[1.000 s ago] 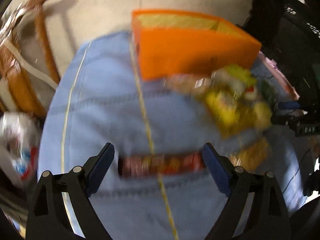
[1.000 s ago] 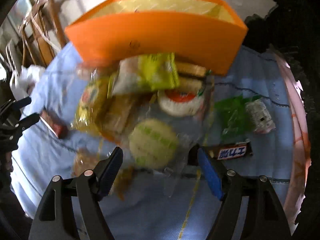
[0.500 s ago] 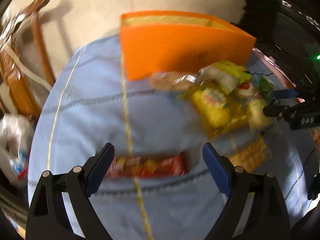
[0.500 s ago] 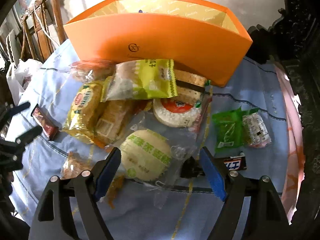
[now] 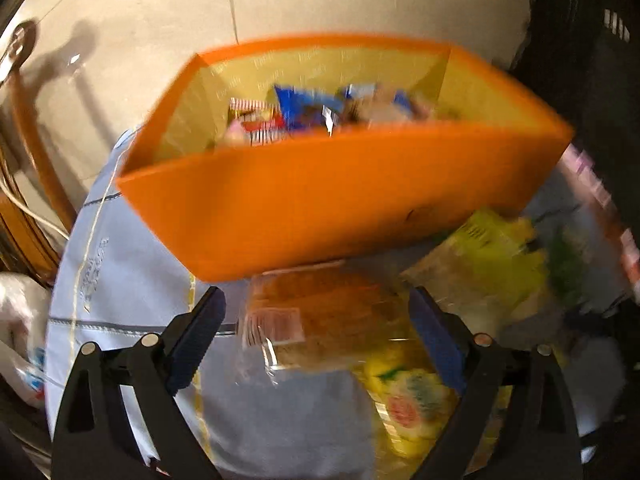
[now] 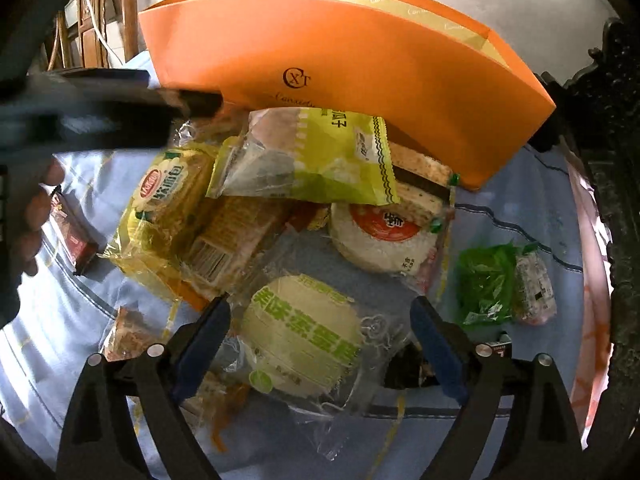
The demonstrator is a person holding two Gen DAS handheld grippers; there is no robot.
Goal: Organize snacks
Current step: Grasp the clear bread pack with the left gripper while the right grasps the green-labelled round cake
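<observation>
Many light, crinkly, slippery snack packets (image 6: 280,208) heaped on the blue cloth surface (image 6: 520,216) beside the tall orange paper box (image 6: 360,72), best pinched by flat edges, both the right hand-held gripper (image 6: 320,334) and left hand-held gripper (image 5: 316,322) opening wide, clamping nothing.

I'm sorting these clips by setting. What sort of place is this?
Probably a room at home: a table under a light blue cloth, wooden chairs beside it on a tiled floor, and packaged snacks by an orange box.
</observation>
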